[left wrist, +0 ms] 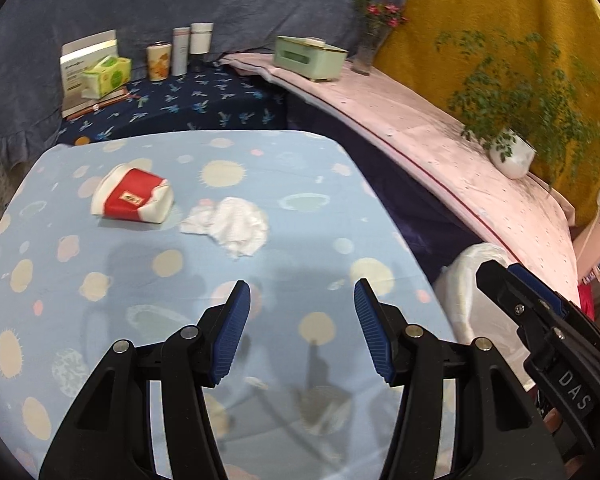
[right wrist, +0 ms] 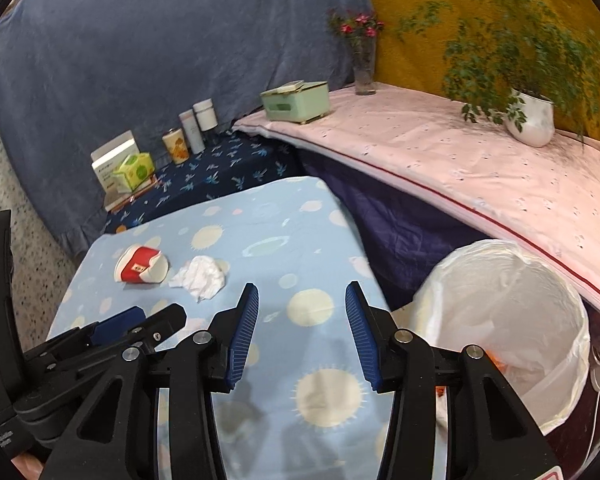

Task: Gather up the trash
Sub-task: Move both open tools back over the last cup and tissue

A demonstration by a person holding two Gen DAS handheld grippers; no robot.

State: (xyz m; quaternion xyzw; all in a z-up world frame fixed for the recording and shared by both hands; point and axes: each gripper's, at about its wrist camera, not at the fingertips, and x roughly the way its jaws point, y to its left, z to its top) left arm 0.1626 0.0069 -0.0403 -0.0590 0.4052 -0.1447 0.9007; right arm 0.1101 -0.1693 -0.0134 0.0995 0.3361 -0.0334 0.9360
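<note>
A crushed red and white paper cup [left wrist: 134,198] lies on its side on the light blue patterned table [left wrist: 100,300]. A crumpled white tissue [left wrist: 232,224] lies just right of it. Both also show in the right wrist view: the cup [right wrist: 142,266] and the tissue [right wrist: 200,276]. My left gripper [left wrist: 302,320] is open and empty, hovering over the table short of the tissue. My right gripper [right wrist: 302,328] is open and empty near the table's right edge. A bin lined with a white bag [right wrist: 512,320] stands right of the table, with some trash inside.
A dark blue side table [left wrist: 204,104] at the back holds a tissue pack [left wrist: 106,76], boxes and bottles [left wrist: 180,52]. A pink-covered ledge [left wrist: 440,148] on the right carries a green box [left wrist: 310,56], a flower vase [left wrist: 370,36] and a potted plant [left wrist: 512,152].
</note>
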